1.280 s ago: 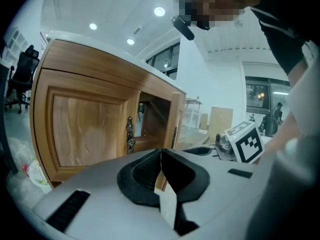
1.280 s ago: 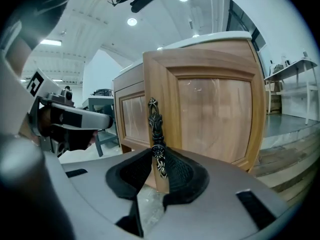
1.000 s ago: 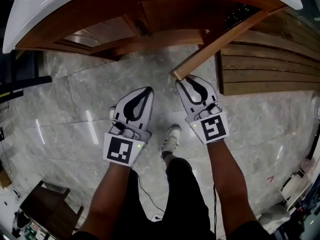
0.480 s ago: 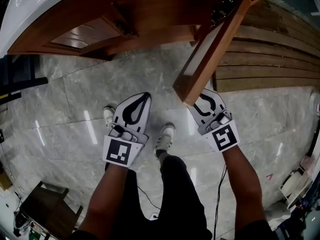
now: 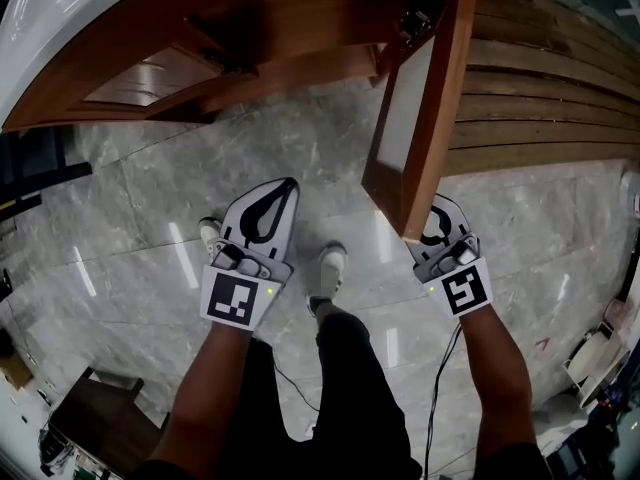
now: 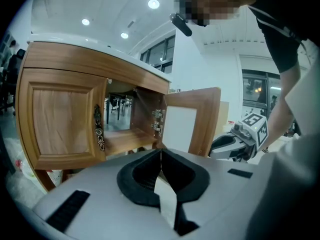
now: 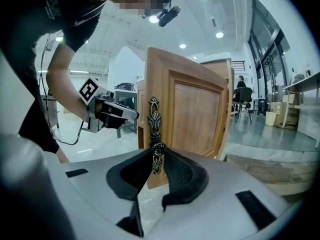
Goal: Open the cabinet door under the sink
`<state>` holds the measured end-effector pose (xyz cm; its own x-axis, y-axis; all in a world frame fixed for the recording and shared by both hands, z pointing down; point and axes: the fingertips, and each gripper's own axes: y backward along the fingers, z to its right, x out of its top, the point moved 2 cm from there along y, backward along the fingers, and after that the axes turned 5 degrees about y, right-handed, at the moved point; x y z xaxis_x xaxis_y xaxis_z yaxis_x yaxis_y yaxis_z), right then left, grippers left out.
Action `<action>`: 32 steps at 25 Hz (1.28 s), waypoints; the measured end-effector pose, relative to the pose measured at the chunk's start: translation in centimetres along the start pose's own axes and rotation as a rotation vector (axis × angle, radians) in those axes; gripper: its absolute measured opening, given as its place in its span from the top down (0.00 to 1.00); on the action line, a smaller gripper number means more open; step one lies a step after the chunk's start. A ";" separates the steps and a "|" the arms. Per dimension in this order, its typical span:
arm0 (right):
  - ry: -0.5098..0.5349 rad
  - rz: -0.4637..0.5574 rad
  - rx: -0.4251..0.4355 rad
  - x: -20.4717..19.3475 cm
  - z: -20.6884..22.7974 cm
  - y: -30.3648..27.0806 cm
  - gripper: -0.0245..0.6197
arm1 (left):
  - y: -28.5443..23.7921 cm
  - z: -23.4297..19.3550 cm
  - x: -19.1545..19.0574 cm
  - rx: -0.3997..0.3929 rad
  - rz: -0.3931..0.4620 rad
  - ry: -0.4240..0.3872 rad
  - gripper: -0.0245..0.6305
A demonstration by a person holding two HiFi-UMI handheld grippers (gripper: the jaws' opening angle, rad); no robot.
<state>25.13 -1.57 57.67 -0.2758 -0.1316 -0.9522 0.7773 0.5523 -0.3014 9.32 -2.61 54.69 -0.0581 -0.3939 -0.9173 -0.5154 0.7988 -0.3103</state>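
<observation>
— Where is the cabinet door (image 5: 438, 118)?

— In the head view it stands wide open at upper right of centre, seen edge-on. Its pale inner panel faces the left of the frame, and its free edge comes down to lower right of centre. In the right gripper view its wooden outer face (image 7: 195, 119) fills the middle.

— And the claw on it?

— The right gripper (image 5: 437, 223) sits at the door's free lower corner. In its own view (image 7: 156, 156) the jaws are closing on the ornate metal handle (image 7: 154, 124), the pads pinching the round knob near its lower end.

— The other claw?

— The left gripper (image 5: 285, 190) is at centre left, well apart from the door and touching nothing. Its own view (image 6: 161, 154) shows the tips pressed together with nothing between them.

— What surrounds the door?

— The cabinet (image 5: 250, 28) runs across the top of the head view under a white counter (image 5: 40, 18). In the left gripper view its other door (image 6: 62, 114) is shut at the left, its own dark handle (image 6: 99, 126) on its right edge. Two metal hinges (image 6: 158, 121) show where the open door (image 6: 192, 124) meets the frame, and the right gripper (image 6: 235, 144) appears at the right.

— Below?

— A grey marble floor (image 5: 150, 198), with wooden slats (image 5: 540, 98) at upper right. A white shoe (image 5: 328, 268) is between the grippers.
</observation>
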 end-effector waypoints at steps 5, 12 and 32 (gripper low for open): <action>0.017 -0.021 -0.112 -0.9 1.2 1.8 0.84 | 0.0 0.2 0.1 0.003 -0.009 0.015 0.93; -0.007 -0.070 -0.314 -1.8 3.3 4.1 0.85 | 1.3 0.4 0.3 -0.010 -0.034 0.032 0.93; -0.021 -0.109 -0.651 1.4 -0.1 8.2 0.89 | 5.4 -0.9 0.9 -0.069 -0.010 0.032 0.93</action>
<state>31.09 2.90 53.90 -0.3171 -0.2279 -0.9206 0.2424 0.9190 -0.3110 5.73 0.99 52.40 -0.0798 -0.4166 -0.9056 -0.5738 0.7621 -0.3000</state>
